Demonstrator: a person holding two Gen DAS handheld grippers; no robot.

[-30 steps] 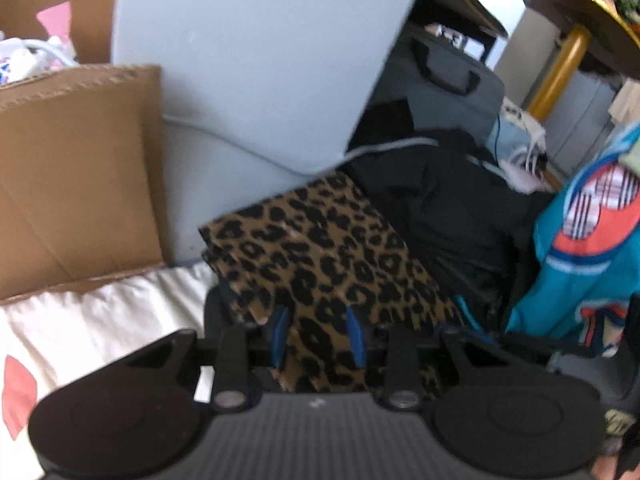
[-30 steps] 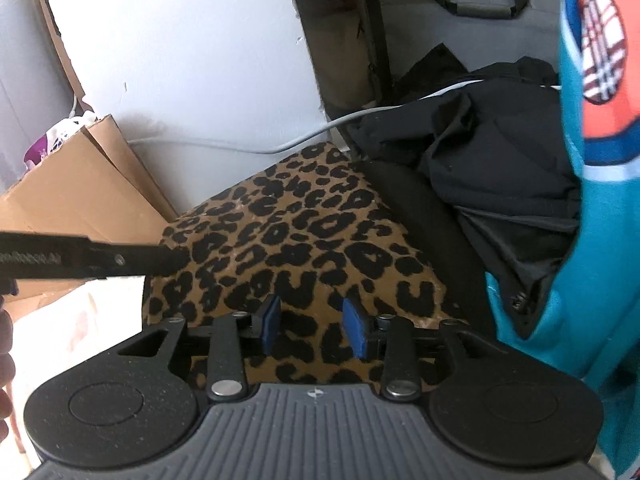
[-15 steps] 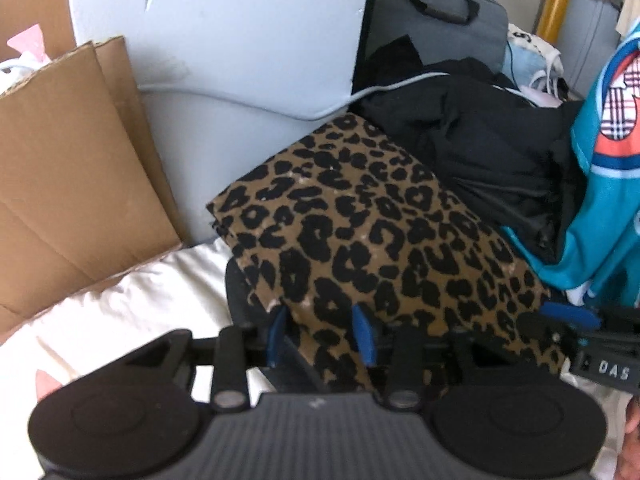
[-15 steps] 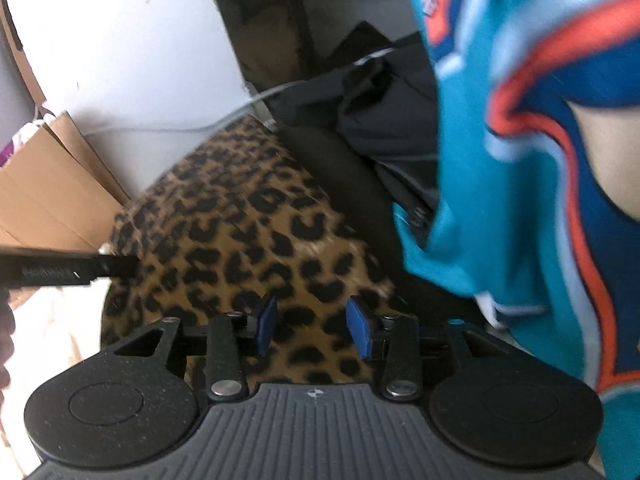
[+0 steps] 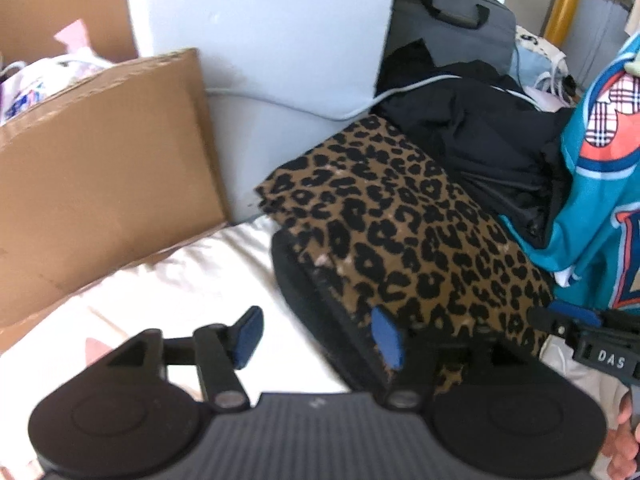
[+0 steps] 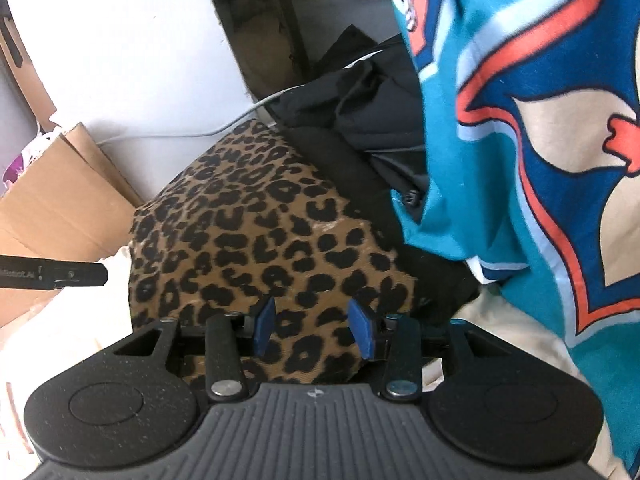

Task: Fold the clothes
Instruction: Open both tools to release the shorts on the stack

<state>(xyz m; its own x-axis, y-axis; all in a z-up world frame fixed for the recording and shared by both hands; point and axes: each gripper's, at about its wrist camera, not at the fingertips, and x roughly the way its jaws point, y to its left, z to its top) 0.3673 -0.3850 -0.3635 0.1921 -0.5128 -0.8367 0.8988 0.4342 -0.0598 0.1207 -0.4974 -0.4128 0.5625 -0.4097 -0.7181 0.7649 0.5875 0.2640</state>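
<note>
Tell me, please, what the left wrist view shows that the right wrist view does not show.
Only the left wrist view shows the yellow pole and the pale blue garment behind the black clothes.

Only the right wrist view shows the large cream and orange print on the teal jersey.

Both show the folded leopard-print garment, the black clothes, the teal jersey, the cardboard, the grey cable and the white bedding.

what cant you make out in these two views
- What lies under the leopard-print garment: both views, the cloth covers a dark thing.
- Teal jersey: both views, cut off by the right edge, so its full shape is unknown.
- Contents of the cardboard box: left wrist view, the flap hides them.
- Right gripper: jaws opening over the print; contact unclear.
</note>
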